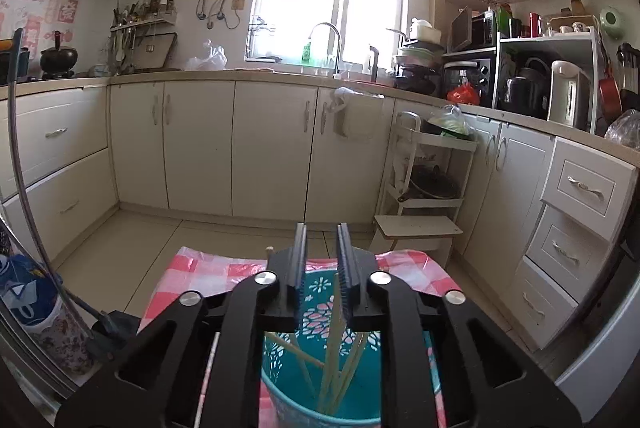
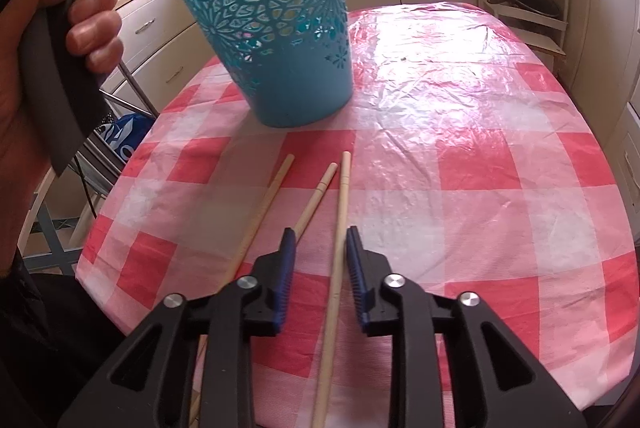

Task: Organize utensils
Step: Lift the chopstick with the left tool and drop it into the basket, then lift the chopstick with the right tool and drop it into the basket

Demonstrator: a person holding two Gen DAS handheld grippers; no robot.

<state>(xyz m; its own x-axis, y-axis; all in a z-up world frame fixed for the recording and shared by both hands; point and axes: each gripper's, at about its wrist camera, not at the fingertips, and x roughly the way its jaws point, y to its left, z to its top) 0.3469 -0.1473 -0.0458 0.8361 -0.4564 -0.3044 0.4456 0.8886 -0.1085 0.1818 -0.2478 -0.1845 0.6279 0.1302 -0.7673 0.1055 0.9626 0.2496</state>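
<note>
**Chopsticks: three on the worktop, several in the teal bin**

Three wooden chopsticks lie flat on the worktop [image 2: 460, 132], which is covered in a pink-and-white check cloth. All three have their long axes running away from the right wrist camera, far tips toward the teal bin [image 2: 276, 28]. Left chopstick [image 2: 260, 212] slants up and to the right. Middle chopstick [image 2: 316, 200] slants the same way, near end hidden behind the left finger of the right tool [image 2: 320, 242]. Right chopstick [image 2: 338, 248] runs nearly straight up the frame, longest visible, passing between the two fingers. Far tips are close together, near ends fan apart.

Right tool: jaws partly spread, angled down at the worktop, straddling the right chopstick; pads do not press on it. Cannot tell if the fingertips touch the cloth.

Teal bin stands upright on the cloth beyond the chopstick tips, cut-out flower pattern on its wall. In the left wrist view, several chopsticks [image 1: 332, 356] stand tilted inside the bin [image 1: 360, 368], tips up, leaning in different directions.

Left tool [image 1: 322, 232]: jaws slightly apart, held above the bin mouth, nothing pinched between the pads. A hand [image 2: 80, 28] grips its grey handle beside the bin.
</note>
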